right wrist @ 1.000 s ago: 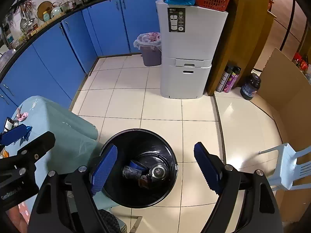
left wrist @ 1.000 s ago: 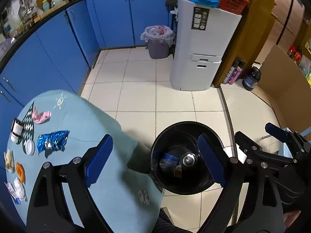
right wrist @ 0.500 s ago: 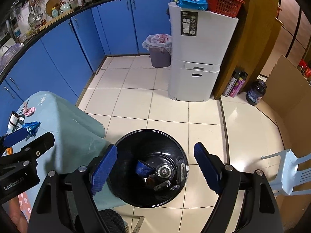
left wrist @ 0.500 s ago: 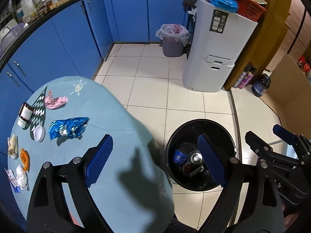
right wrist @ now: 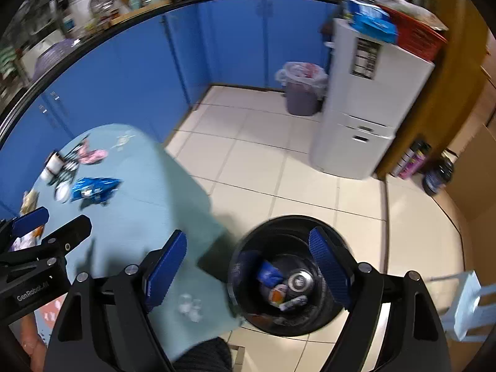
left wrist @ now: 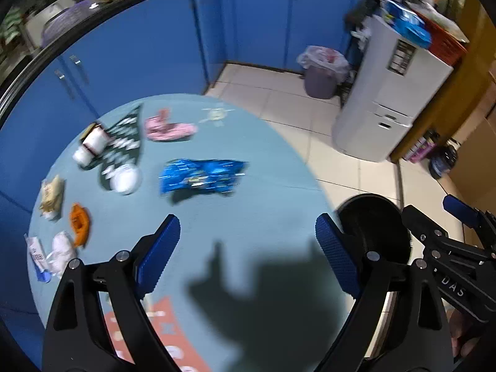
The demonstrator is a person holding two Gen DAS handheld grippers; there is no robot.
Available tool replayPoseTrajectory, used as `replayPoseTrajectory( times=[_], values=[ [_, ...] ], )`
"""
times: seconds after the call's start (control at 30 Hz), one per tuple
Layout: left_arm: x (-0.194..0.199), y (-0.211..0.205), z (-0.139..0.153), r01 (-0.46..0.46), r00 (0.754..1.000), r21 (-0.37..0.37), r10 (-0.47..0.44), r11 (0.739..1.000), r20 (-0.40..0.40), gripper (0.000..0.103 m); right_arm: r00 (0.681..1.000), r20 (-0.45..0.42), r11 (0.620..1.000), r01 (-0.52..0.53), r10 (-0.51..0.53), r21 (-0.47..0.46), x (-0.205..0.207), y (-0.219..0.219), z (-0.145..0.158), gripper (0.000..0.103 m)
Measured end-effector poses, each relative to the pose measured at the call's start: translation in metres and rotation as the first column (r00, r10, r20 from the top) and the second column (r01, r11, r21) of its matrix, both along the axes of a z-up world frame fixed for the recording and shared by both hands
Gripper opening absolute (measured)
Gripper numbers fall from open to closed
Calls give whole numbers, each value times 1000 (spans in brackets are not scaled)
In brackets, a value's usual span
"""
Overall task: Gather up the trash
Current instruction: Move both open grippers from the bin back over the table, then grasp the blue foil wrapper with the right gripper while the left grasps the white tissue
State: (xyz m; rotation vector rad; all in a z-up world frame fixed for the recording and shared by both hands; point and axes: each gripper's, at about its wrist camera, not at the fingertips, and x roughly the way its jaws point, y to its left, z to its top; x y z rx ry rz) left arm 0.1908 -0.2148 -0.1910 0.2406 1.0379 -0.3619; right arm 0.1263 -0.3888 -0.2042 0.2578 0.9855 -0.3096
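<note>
At the far left of the round table (left wrist: pixel 254 217), covered in a pale blue cloth, small scraps are seen: a white crumpled wrapper (left wrist: pixel 60 252), an orange piece (left wrist: pixel 79 223) and a beige packet (left wrist: pixel 51 193). Further in lie a small jar on its side (left wrist: pixel 93 144), a white lid (left wrist: pixel 125 179), a pink wrapper (left wrist: pixel 169 127) and, nearest the middle, a blue foil wrapper (left wrist: pixel 201 178). The left gripper (left wrist: pixel 248 257) is held above the bare cloth with its jaws wide apart and nothing between them. To the right, the black bin (right wrist: pixel 288 279) stands on the floor just beside the table, with a can and other rubbish already inside; the right gripper (right wrist: pixel 248 271) is also spread wide and empty, poised over the table edge and bin. The views are smeared, so a reach may be misjudged; thin, flat foil could slip from the pads, and light scraps could be brushed off the table and missed.
</note>
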Motion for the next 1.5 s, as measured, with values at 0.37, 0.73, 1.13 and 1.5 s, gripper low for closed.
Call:
replayPoseTrajectory(
  times=[0.37,0.73,1.13,1.5],
  values=[
    [25,110,-8,-187,982,2,187,982,-7,84,971,-17,971,-239,239,6,58,103,-3,79],
    [40,203,-25,-374,927,9,375,927,-20,84,927,-35,927,-374,374,8,108,167,-16,79],
    [63,242,-62,-448,888,-21,442,894,-124,75,897,-89,900,-435,434,2,141,192,-38,79],
    [61,252,-68,-455,885,3,453,890,-103,48,894,-108,896,-442,434,-53,158,193,-48,65]
  ],
)
